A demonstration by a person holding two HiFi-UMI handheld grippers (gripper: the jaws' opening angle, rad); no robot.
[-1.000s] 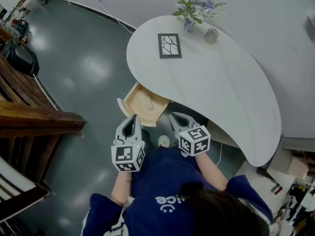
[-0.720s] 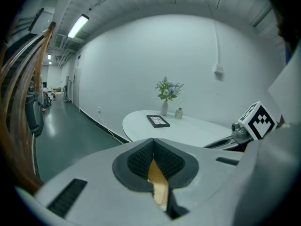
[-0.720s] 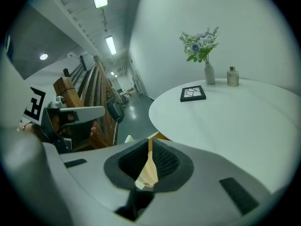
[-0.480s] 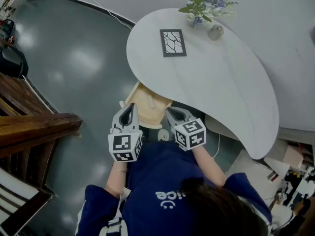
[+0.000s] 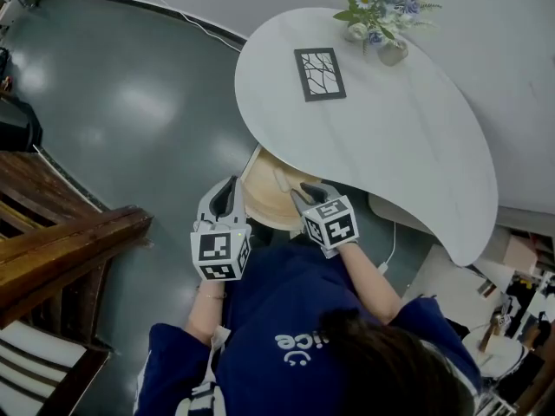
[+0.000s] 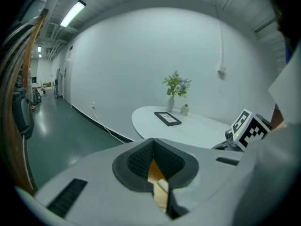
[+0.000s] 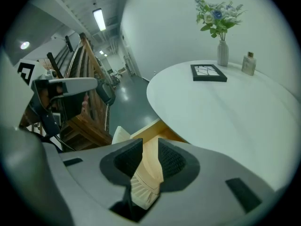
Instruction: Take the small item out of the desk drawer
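Right hand-held gripper [image 5: 312, 193] has moved in over the open drawer [image 5: 263, 206]; its jaws have just been opening and grasp nothing. Left hand-held gripper [image 5: 230, 187] sits just left of the drawer, clenched empty. Item [image 5: 281, 178] lies inside the drawer. White tabletop [image 5: 390, 137] above the drawer carries a frame [image 5: 319, 74] and vase [image 5: 357, 31]. Glossy grey floor [image 5: 130, 102].

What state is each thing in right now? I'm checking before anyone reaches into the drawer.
Pale wooden desk drawer: pulled open.
Left gripper: shut, empty.
Right gripper: jaws apart, just been opening, gripping nothing.
Black picture frame: lying flat.
White vase of flowers: upright.
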